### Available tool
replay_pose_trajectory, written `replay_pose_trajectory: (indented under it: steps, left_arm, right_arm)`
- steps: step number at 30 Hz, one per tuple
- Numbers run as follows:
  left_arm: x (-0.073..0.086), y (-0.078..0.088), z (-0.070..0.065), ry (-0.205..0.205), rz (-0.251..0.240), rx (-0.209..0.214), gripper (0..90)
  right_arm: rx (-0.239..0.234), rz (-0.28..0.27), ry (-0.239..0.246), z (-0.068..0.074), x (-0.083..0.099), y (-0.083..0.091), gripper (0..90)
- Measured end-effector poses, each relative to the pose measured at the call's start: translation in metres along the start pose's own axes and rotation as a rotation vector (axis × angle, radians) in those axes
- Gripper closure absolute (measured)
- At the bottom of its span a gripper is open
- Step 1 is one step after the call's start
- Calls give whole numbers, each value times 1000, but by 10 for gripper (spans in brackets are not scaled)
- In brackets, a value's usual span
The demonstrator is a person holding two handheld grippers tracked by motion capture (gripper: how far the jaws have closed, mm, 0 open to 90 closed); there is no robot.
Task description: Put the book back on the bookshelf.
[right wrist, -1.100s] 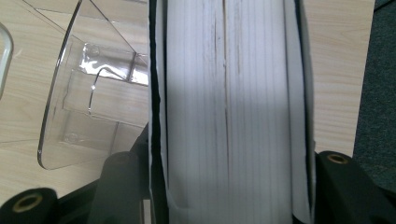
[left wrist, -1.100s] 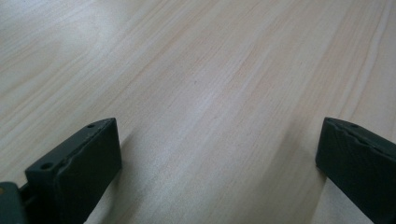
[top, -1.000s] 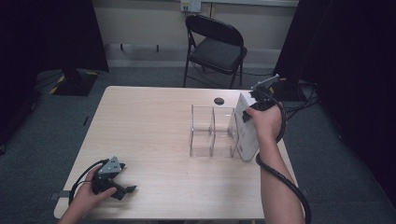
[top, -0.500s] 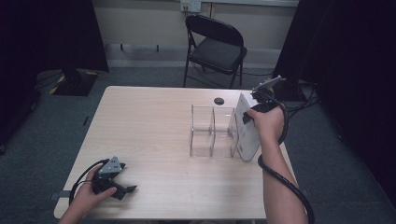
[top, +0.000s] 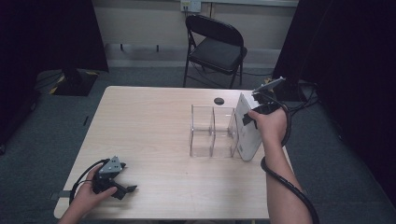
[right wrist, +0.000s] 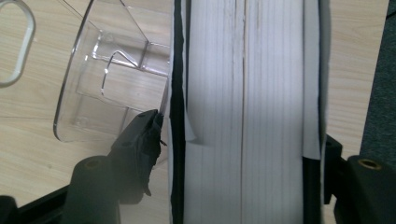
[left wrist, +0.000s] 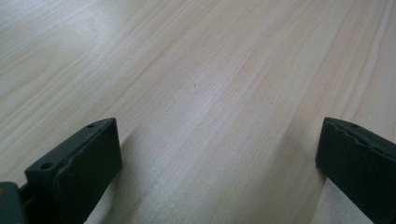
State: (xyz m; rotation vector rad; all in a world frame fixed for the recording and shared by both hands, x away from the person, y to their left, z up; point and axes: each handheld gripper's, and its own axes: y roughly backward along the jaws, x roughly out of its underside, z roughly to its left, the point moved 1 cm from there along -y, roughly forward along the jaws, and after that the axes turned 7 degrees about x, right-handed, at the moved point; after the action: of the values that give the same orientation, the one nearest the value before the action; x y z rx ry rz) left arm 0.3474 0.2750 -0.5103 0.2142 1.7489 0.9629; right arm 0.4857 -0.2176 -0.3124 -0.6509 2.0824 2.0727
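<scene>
The right gripper [top: 252, 117], jaws just opening around the upright white book [right wrist: 243, 116], seemingly released, should back straight off the clear organizer [top: 212, 133].

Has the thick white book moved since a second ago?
No. The thick white book stands against the right end of the clear acrylic organizer as before; the right tool jaws have just been opening around it.

Looks like a recording studio or lab room, not a home. Bare light-wood worktop [top: 140, 135] stands alone on grey carpet [top: 56, 126]. Black curtains [top: 345, 60] hang left and right of the worktop, a black folding chair [top: 215, 46] sits behind it, and a wall socket [top: 190, 5] is above the chair.
</scene>
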Motion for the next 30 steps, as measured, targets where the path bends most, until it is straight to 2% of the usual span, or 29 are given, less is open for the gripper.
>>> replay_pose_trajectory:
  steps: [11, 14, 30]
  left_arm:
    - [0, 0, 0, -1, -1, 1, 0]
    - [0, 0, 0, -1, -1, 1, 0]
    - [0, 0, 0, -2, 0, 1, 0]
  right_arm:
    - [3, -13, 15, -4, 9, 3, 305]
    - [-17, -20, 19, -5, 11, 5, 300]
    - [-50, -16, 37, -6, 27, 8, 271]
